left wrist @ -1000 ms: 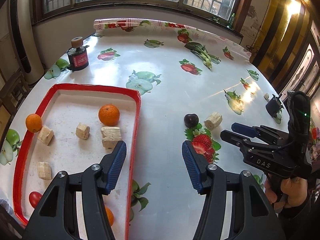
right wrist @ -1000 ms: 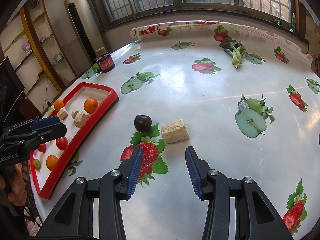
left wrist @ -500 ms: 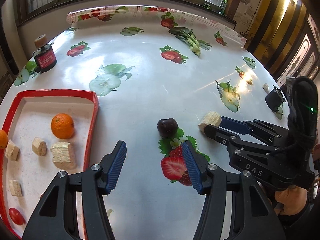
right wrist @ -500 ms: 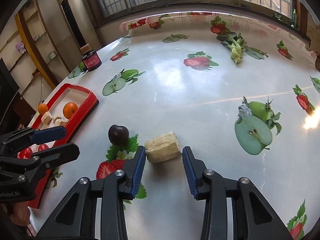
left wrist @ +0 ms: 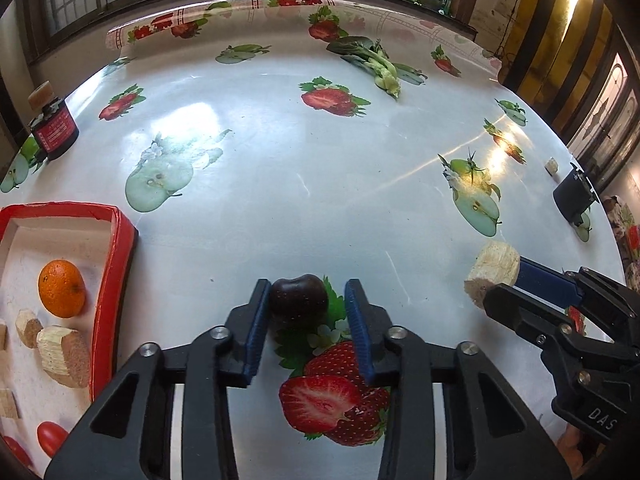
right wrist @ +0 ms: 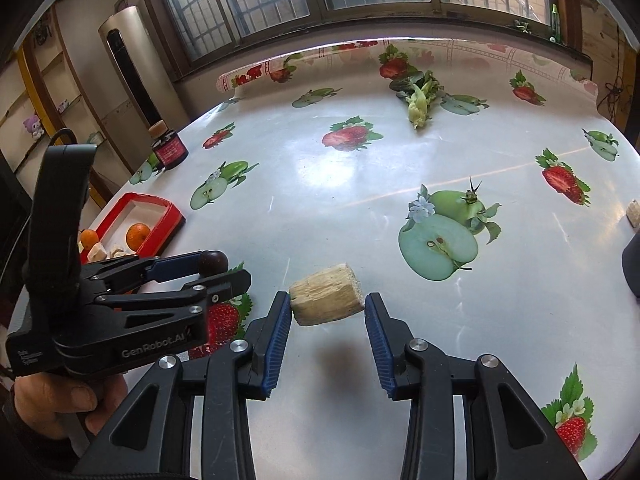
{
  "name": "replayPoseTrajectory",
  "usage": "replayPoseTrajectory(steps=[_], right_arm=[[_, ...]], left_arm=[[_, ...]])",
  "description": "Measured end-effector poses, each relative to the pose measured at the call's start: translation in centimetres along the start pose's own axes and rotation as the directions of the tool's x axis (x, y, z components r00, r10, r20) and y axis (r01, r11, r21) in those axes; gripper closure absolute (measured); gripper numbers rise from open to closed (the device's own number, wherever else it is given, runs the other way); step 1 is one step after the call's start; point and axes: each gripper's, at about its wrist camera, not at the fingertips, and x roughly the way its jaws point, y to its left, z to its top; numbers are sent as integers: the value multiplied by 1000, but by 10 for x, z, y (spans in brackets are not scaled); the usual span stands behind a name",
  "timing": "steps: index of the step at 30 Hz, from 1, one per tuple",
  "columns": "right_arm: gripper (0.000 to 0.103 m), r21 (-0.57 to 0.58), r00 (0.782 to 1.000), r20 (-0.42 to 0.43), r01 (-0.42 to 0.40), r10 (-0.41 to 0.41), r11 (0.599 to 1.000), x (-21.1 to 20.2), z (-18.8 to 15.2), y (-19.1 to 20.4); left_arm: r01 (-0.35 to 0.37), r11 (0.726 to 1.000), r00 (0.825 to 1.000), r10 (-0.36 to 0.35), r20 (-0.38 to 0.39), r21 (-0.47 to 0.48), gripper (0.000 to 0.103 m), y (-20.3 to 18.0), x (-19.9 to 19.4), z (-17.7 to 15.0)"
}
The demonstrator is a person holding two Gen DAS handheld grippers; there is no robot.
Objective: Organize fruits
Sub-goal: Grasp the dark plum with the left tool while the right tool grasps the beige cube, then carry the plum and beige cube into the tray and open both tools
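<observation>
The left tongs (left wrist: 306, 312) are closing around a dark plum (left wrist: 298, 300): the fruit sits between the blue pads, the left pad against its skin and a sliver of gap showing at the right one, so the grip does not look complete. The plum rests on the table (left wrist: 280, 168) at about 6 o'clock in the left wrist view, over a printed strawberry. The right tongs (right wrist: 326, 320) stand narrow on either side of a pale, fibrous chunk, perhaps sugarcane (right wrist: 326, 300); from the right wrist view the chunk touches the left pad, with space at the right, so whether it is truly pinched cannot be told. The red tray (left wrist: 116, 280) lies at 9 o'clock, already holding a mandarin (left wrist: 62, 288), pale chunks and small tomatoes. Each tool straddles its own piece, likely so both can go to the tray together. The round plum may roll if squeezed off-centre.
</observation>
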Motion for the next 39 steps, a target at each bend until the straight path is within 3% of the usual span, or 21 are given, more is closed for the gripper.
replayPoseTrajectory(steps=[2,13,28,39], right_arm=[[64,0,1000,5,-2,2,1000,-4,-1,1],[64,-16,999,20,-29,29,999,-20,-14,17],[64,-49,996,25,-83,84,995,-31,-31,51],[64,-84,992,35,-119,122,989,-40,-36,75]], left_arm=[[9,1000,1000,-9,3,-8,80,4,-2,-1],[40,999,998,-40,41,-9,80,10,-36,-28],[40,999,992,-36,123,-31,80,26,-95,-61],[31,998,989,-22,148,-59,80,39,-116,-80]])
